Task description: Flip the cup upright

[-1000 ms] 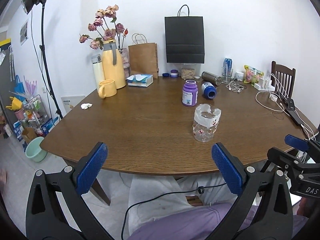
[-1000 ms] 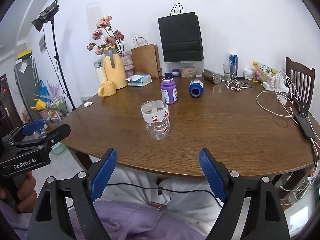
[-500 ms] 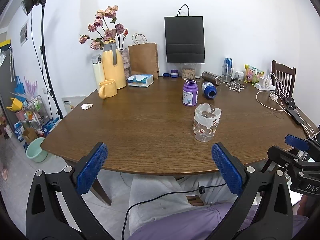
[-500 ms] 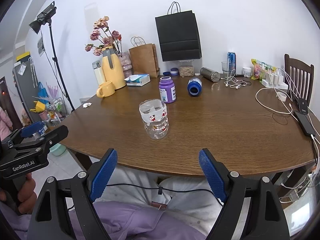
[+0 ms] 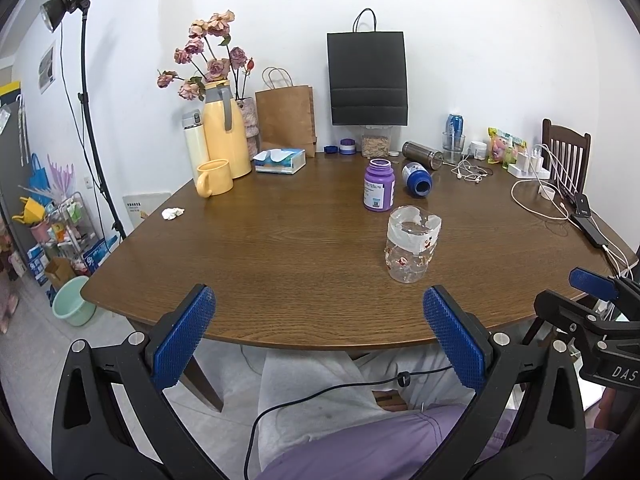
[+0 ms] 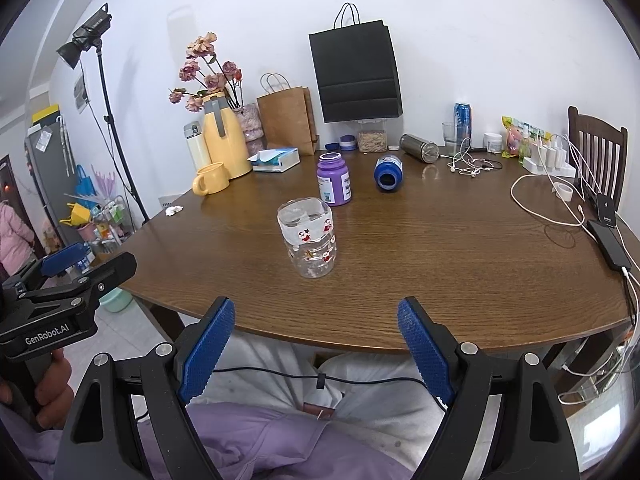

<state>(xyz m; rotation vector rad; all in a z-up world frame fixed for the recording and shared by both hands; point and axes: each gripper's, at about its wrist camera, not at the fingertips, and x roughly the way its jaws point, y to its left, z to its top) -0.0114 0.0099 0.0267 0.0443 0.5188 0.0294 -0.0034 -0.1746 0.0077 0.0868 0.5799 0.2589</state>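
Note:
A clear plastic cup (image 5: 411, 245) with small red and white figures stands upside down on the brown wooden table (image 5: 256, 248), near the front edge; it also shows in the right wrist view (image 6: 309, 237). My left gripper (image 5: 320, 340) is open and empty, held off the table's front edge, left of and nearer than the cup. My right gripper (image 6: 316, 350) is open and empty, also in front of the edge, with the cup straight ahead between its fingers' line.
Behind the cup stand a purple bottle (image 6: 333, 178) and a blue bottle (image 6: 388, 173) on its side. A yellow mug (image 5: 214, 178), yellow jug (image 5: 224, 130), tissue box (image 5: 280, 160) and paper bags sit at the back. Cables and a phone (image 6: 608, 242) lie at right.
The right gripper has moved slightly forward and up toward the table, so the cup sits a little nearer and more central. The left gripper has barely moved.

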